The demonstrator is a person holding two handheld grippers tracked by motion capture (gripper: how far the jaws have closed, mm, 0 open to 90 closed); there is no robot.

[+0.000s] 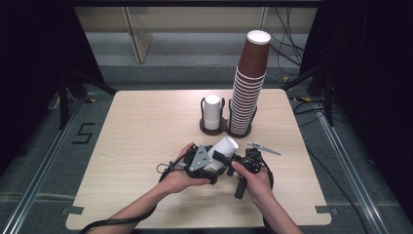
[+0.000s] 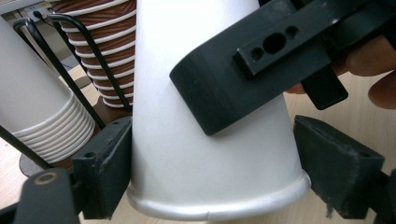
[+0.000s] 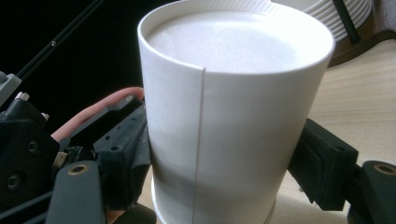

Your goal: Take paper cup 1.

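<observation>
Low over the front middle of the wooden table [image 1: 141,146], a white paper cup [image 1: 226,146] lies tilted between both grippers, its closed base pointing up and away. My left gripper [image 1: 213,167] is shut on the white cup [image 2: 187,140] near the wide rim, one pad on the wall and the other against the rim. My right gripper [image 1: 222,158] is shut on the white cup [image 3: 233,116] higher up toward its base, with both pads pressed on its sides. In the left gripper view a black jaw of the right gripper crosses the cup's side.
Behind the hands, a short stack of white cups [image 1: 212,112] stands in a black wire holder. Right beside it is a tall, leaning stack of brown cups [image 1: 249,83]. Both stacks show close behind the held cup: the white cup stack [image 2: 37,107] and the brown cup stack [image 2: 107,46].
</observation>
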